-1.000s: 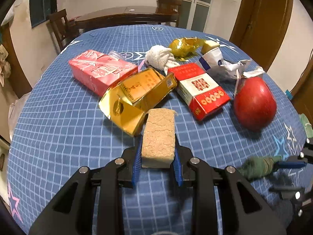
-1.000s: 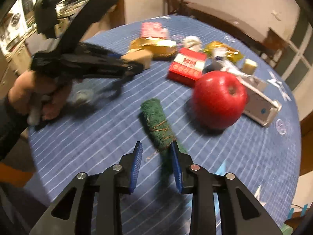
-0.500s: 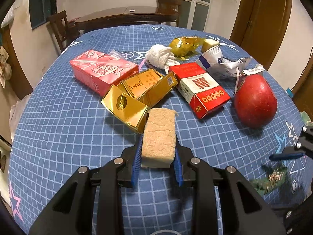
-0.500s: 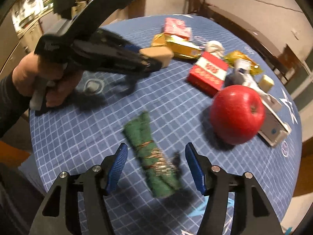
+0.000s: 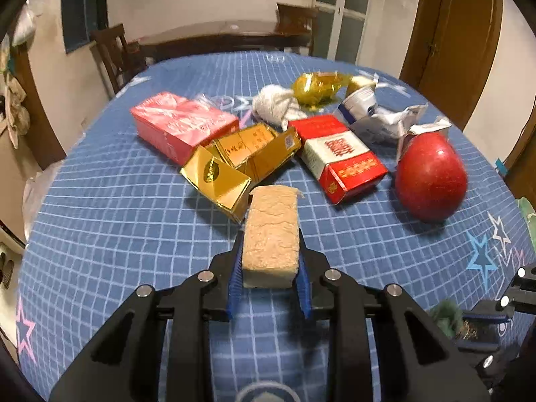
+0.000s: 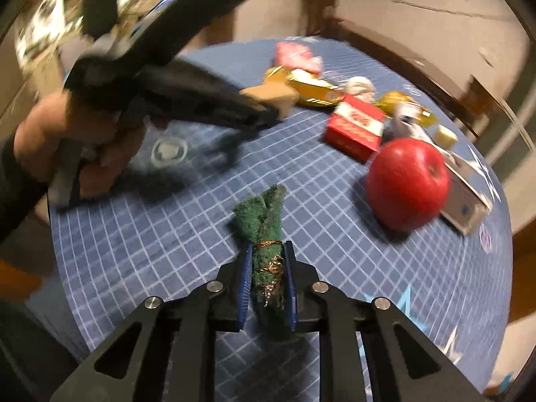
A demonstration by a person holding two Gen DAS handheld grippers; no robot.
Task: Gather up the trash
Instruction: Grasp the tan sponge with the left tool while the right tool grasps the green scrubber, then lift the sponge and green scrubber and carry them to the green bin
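Right hand-held gripper (image 6: 267, 279) just clamped the green wire-tied scouring-pad roll (image 6: 264, 234), open half a second ago. Left hand-held gripper (image 5: 270, 263) still grips the tan spongy block (image 5: 271, 234). Both pieces secured above the blue-checked table (image 5: 100, 234); bin next, probably.

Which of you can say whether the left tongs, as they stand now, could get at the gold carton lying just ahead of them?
Probably not yet. The left tongs are shut on the tan sponge block, which fills the gap and juts toward the gold carton. The path itself looks free; the block must be dropped first.
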